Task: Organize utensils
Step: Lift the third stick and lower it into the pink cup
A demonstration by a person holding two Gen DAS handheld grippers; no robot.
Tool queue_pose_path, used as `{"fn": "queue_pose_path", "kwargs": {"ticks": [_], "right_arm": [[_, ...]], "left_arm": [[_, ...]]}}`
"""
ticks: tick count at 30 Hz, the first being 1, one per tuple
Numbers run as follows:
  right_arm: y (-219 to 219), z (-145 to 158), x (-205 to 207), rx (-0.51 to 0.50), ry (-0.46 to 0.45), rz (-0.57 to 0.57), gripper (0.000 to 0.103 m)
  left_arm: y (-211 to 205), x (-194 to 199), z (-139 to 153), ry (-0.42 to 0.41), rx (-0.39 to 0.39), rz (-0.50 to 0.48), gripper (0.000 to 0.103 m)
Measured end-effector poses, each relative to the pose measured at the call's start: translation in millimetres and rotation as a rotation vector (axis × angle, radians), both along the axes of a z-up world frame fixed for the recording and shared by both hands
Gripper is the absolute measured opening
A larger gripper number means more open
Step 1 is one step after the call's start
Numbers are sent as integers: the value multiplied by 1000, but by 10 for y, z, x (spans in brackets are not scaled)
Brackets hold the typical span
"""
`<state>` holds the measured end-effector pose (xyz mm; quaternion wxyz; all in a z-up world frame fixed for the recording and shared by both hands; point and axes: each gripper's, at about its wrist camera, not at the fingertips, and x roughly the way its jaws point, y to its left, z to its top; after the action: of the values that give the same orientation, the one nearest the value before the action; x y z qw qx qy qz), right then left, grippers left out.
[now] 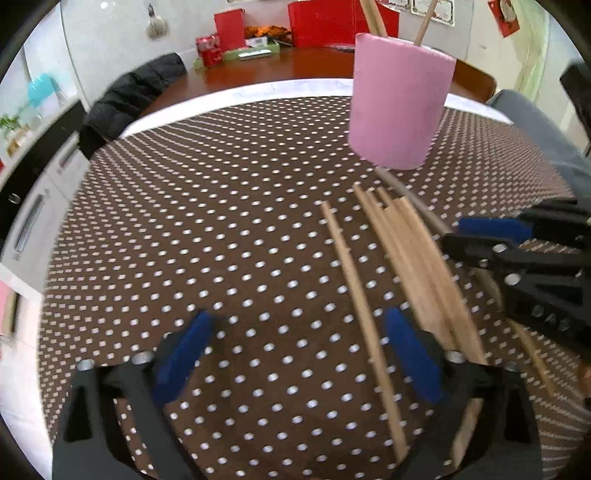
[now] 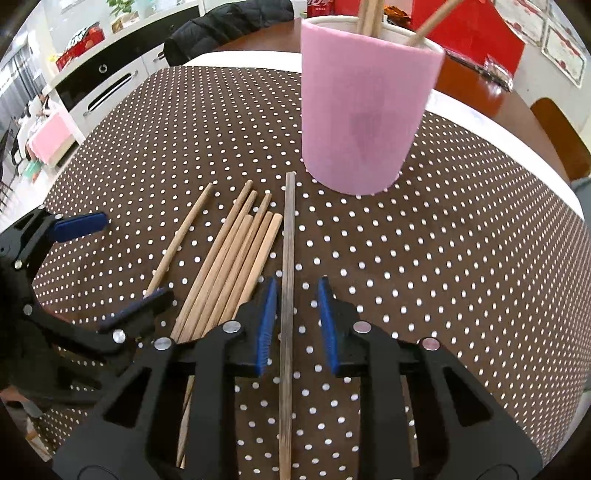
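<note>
A pink cup [image 2: 365, 107] stands on the dotted brown cloth and holds a few wooden chopsticks [image 2: 369, 16]; it also shows in the left wrist view [image 1: 399, 103]. Several wooden chopsticks [image 2: 236, 258] lie side by side in front of it, one more [image 2: 181, 236] apart on the left. A darker grey chopstick [image 2: 287, 280] lies between the open pads of my right gripper [image 2: 297, 321], untouched. My left gripper [image 1: 291, 354] is open and empty beside the pile [image 1: 410, 258]; a single chopstick [image 1: 354, 288] runs between its pads. The right gripper [image 1: 480, 236] shows over the dark chopstick [image 1: 410, 199].
The brown polka-dot cloth [image 2: 461, 258] covers a white table [image 2: 491, 125]. Behind it stand a wooden table [image 1: 266, 70] with red boxes [image 1: 332, 22], a dark jacket [image 1: 129, 99] on a chair, and white cabinets [image 2: 107, 85] at the left.
</note>
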<state>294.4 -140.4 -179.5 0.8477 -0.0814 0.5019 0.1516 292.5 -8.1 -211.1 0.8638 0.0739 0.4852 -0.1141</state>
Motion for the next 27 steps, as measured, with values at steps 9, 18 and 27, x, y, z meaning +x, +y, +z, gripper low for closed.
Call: {"fn": "queue_pose_path", "kwargs": {"ticks": [9,18,27], "right_arm": [[-254,141,-320,147,-75,1,6],[-616,740,-694,392,-330,-31,6],[-838,1415,-769,521,-574,-104,6]], "left_arm": [[-34,-11,212,-52,-69,-65,5],[72,-292,839,-282,-255,-68,5],[-72,-307,1628,-494,-353,-109,5]]}}
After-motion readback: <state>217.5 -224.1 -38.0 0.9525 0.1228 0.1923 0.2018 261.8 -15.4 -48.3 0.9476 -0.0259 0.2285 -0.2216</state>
